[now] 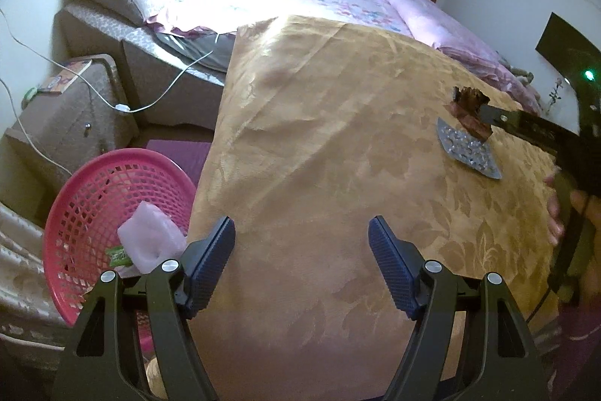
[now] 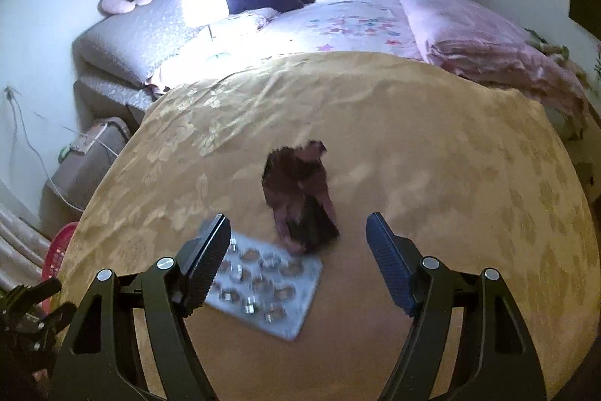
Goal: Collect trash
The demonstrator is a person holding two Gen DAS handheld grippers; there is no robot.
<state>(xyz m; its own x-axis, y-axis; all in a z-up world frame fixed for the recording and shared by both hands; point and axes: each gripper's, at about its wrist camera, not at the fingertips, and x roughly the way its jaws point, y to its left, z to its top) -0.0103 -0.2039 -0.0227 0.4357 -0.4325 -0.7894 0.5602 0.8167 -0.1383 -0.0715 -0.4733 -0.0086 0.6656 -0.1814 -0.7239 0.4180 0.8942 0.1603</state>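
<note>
A crumpled dark brown wrapper (image 2: 300,198) lies on the gold tablecloth (image 2: 432,175), touching a silver blister pack (image 2: 263,284) just in front of it. My right gripper (image 2: 298,243) hangs open over both, jaws wide, nothing pressed between them. In the left wrist view the same wrapper (image 1: 469,111) and blister pack (image 1: 467,149) sit at the right, with a right finger (image 1: 518,121) beside them. My left gripper (image 1: 302,247) is open and empty over the cloth's left edge. The pink mesh basket (image 1: 97,198) holds a pale pink foam piece (image 1: 150,243) and a green wrapper (image 1: 119,256).
A bed with a pink floral cover (image 2: 357,21) stands behind the table, with a lit lamp (image 2: 204,2) at its head. A brown case (image 1: 64,123) with a white cable (image 1: 124,108) stands on the floor left of the table. A hand (image 1: 559,213) grips the right tool.
</note>
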